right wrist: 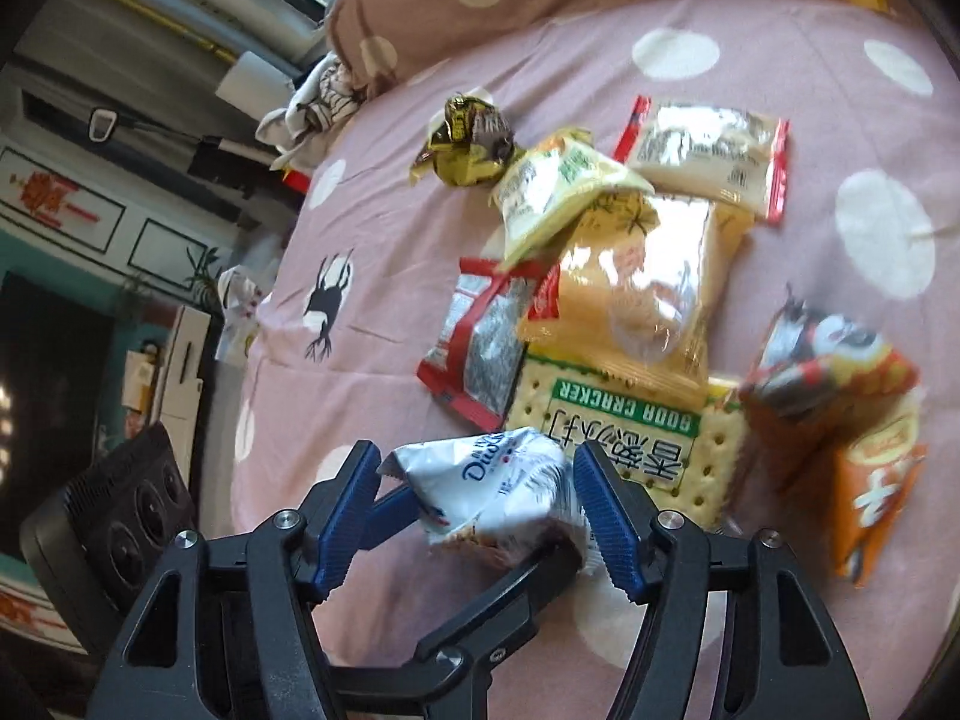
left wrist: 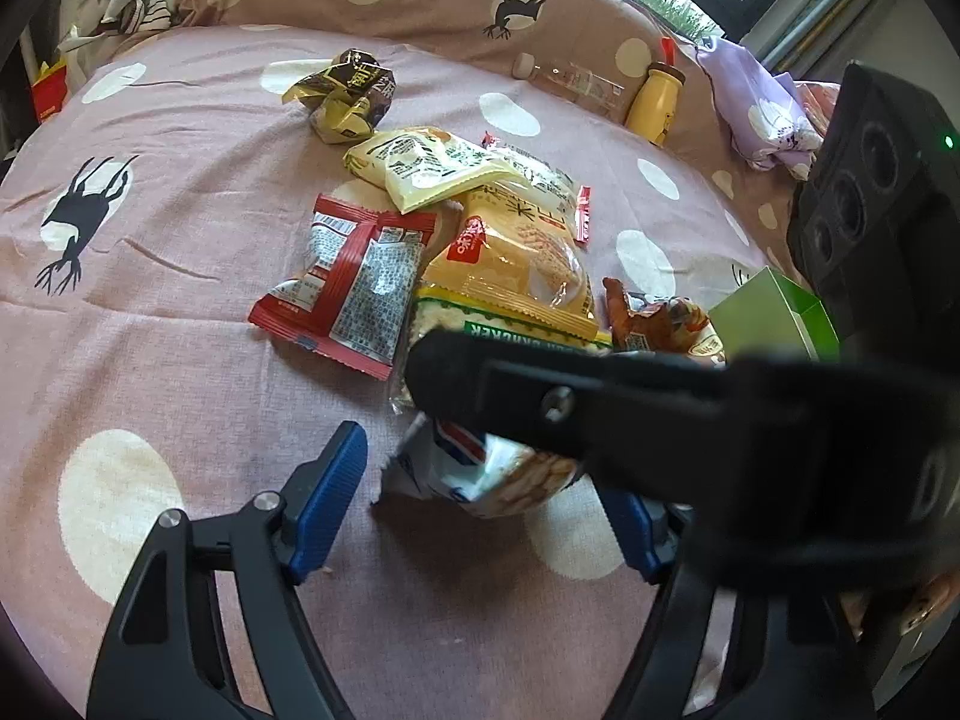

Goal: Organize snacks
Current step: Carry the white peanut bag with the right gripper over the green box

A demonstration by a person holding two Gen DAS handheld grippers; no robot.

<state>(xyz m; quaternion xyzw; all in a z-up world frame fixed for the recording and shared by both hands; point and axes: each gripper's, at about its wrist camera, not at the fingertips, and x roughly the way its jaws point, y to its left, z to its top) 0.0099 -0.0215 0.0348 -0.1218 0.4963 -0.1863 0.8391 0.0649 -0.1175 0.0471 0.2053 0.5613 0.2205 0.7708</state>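
on the bed (left wrist: 180,360) i count nine snack packets: one white and blue packet (right wrist: 492,492), one soda cracker pack (right wrist: 636,438), one red packet (left wrist: 348,282), one orange-yellow bag (left wrist: 516,264), one pale yellow packet (left wrist: 432,171), one clear packet with red ends (right wrist: 708,159), one crumpled gold-brown wrapper (left wrist: 345,96), two orange packets (right wrist: 852,420). two bottles (left wrist: 657,99), one green box (left wrist: 774,315).

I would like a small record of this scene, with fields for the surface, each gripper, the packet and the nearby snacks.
surface: pink dotted bed sheet
packet: white and blue packet, between both grippers
right gripper: appears shut on the packet
left gripper: open around the packet, visible pad apart from it
nearby snacks: cracker pack, red packet, in a pile
also: yellow bottle near the pillow
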